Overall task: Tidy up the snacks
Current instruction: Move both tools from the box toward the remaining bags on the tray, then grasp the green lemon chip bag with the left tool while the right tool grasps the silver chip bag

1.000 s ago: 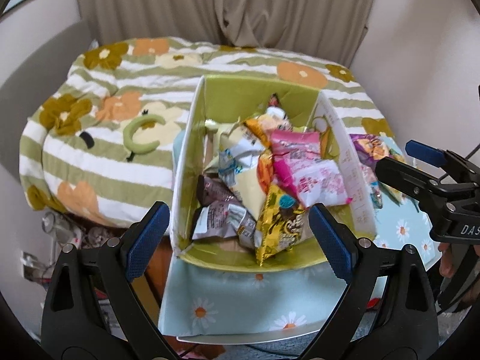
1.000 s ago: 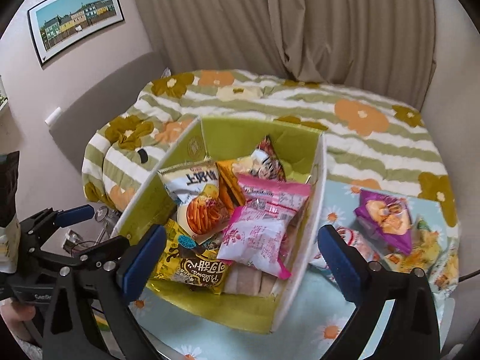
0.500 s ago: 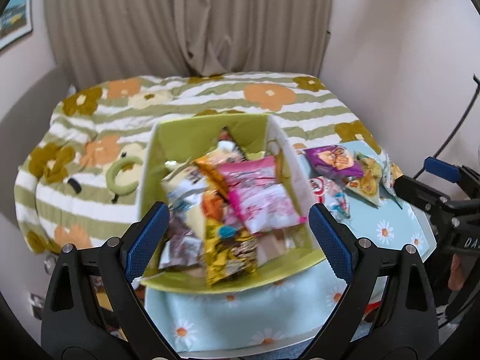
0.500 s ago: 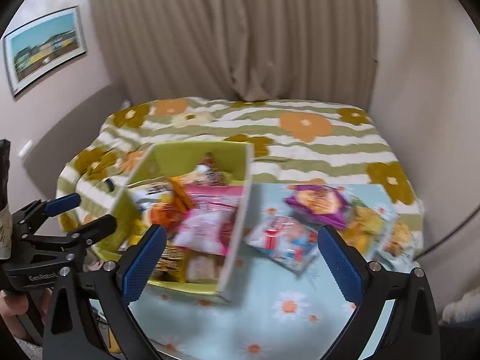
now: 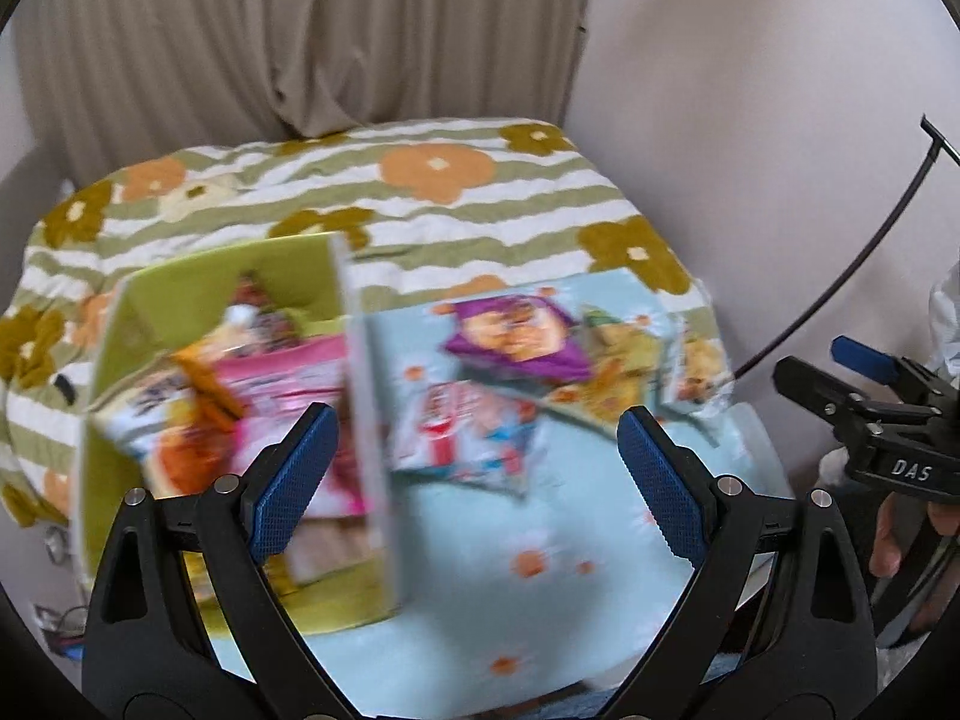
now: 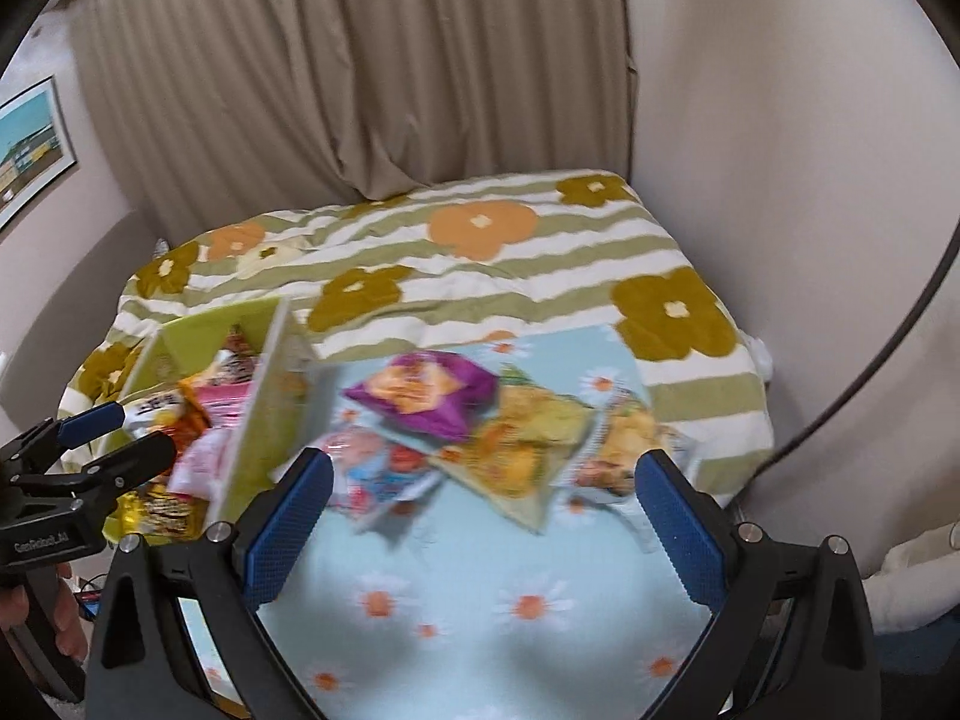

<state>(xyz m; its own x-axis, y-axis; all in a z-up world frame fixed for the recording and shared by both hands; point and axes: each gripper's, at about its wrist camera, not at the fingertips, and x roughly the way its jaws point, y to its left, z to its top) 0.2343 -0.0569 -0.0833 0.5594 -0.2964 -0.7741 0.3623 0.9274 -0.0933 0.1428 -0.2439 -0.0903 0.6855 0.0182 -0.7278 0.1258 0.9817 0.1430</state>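
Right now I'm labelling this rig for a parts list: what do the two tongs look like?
Both tongs, left and right, are black plastic frames with silver screws and blue textured pads. The right one's body carries white lettering reading DAS; the left one's is blurred. A black cable arcs nearby.

L gripper [image 5: 474,468]: blue-padded fingers [image 5: 291,474] spread wide, nothing btwn them, pointing fwd & slightly down. R gripper [image 6: 480,528]: same, fingers [image 6: 681,531] wide apart & empty, angled fwd/down. Each shows at the edge of the other's view, a bare hand [image 5: 900,534] on the handle; L one [image 6: 90,438] sits left of R, roughly level.
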